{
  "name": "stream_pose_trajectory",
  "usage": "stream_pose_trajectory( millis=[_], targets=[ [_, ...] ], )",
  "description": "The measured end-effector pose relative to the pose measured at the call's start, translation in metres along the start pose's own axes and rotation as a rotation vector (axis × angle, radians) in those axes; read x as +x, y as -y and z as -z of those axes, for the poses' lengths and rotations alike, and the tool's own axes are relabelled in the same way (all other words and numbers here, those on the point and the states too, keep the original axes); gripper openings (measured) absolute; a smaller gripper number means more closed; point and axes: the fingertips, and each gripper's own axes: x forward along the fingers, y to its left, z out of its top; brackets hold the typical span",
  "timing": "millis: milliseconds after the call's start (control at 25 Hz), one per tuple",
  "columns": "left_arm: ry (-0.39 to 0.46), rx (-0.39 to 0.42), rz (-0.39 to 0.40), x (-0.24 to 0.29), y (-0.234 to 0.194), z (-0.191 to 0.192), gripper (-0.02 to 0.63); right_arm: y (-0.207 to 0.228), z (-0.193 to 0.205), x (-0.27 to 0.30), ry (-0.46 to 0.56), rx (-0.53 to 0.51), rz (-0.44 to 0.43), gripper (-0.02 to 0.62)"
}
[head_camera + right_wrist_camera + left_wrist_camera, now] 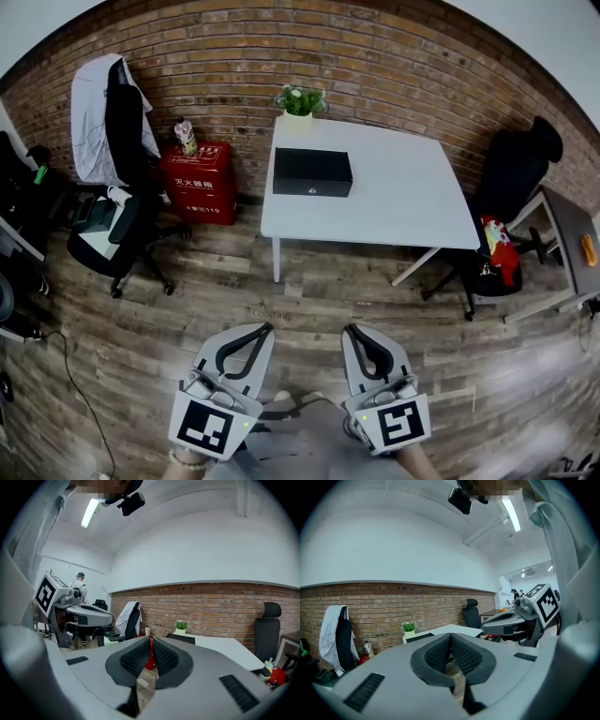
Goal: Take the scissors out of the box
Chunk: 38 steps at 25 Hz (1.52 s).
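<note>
The black box (312,172) lies closed on the white table (394,202) by the brick wall, well ahead of both grippers. No scissors show in any view. Over the wooden floor, my left gripper (266,328) and right gripper (351,330) are held side by side, far short of the table. Both are shut, tips touching, with nothing between them. The left gripper view has its jaws (451,635) level, with the box (420,637) and table (452,629) beyond. In the right gripper view the shut jaws (151,640) point at the box (181,639).
A potted plant (300,100) stands at the table's back edge. A red fire-equipment cabinet (198,183) is left of the table, beside an office chair (112,220) draped with a white coat. Another black chair (506,202) and a desk (572,239) stand at the right.
</note>
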Motion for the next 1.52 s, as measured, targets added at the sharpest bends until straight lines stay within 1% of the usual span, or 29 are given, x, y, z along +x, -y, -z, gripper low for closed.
stream_pose_trajectory(
  millis=[160, 280, 360, 480, 640, 840, 1000, 1120, 1200, 1360, 1520],
  targets=[
    [0.013, -0.002, 0.011, -0.007, -0.003, 0.001, 0.014, -0.006, -0.002, -0.002, 0.013, 0.001, 0.027, 0.046],
    [0.026, -0.021, 0.012, -0.012, -0.002, -0.001, 0.014, -0.010, -0.001, -0.006, 0.007, -0.008, 0.043, 0.046],
    [0.033, -0.009, 0.020, -0.013, -0.001, -0.003, 0.014, -0.012, -0.004, -0.009, 0.025, -0.015, 0.052, 0.046],
    [0.041, 0.022, 0.029, -0.015, -0.001, -0.006, 0.014, -0.015, -0.007, -0.011, 0.026, -0.037, 0.045, 0.046],
    [0.046, 0.008, 0.017, -0.013, -0.003, -0.006, 0.014, -0.013, -0.009, -0.009, 0.031, -0.042, 0.047, 0.047],
    [0.029, 0.032, 0.031, -0.004, -0.004, -0.004, 0.014, -0.005, -0.006, 0.002, 0.017, -0.057, 0.051, 0.046],
    [0.021, 0.027, 0.023, 0.007, -0.013, -0.001, 0.014, 0.004, -0.010, 0.016, 0.037, -0.053, 0.053, 0.046],
    [0.022, 0.010, 0.011, 0.019, -0.020, 0.002, 0.014, 0.012, -0.006, 0.025, 0.029, -0.052, 0.049, 0.046],
    [0.022, 0.015, 0.009, 0.027, -0.023, 0.002, 0.014, 0.019, -0.004, 0.032, 0.024, -0.052, 0.045, 0.046],
    [0.015, 0.023, 0.002, 0.048, -0.034, 0.002, 0.014, 0.034, -0.006, 0.051, 0.031, -0.059, 0.033, 0.046],
    [0.011, 0.005, -0.016, 0.073, -0.050, 0.000, 0.014, 0.052, -0.009, 0.075, 0.029, -0.063, 0.015, 0.046]
  ],
)
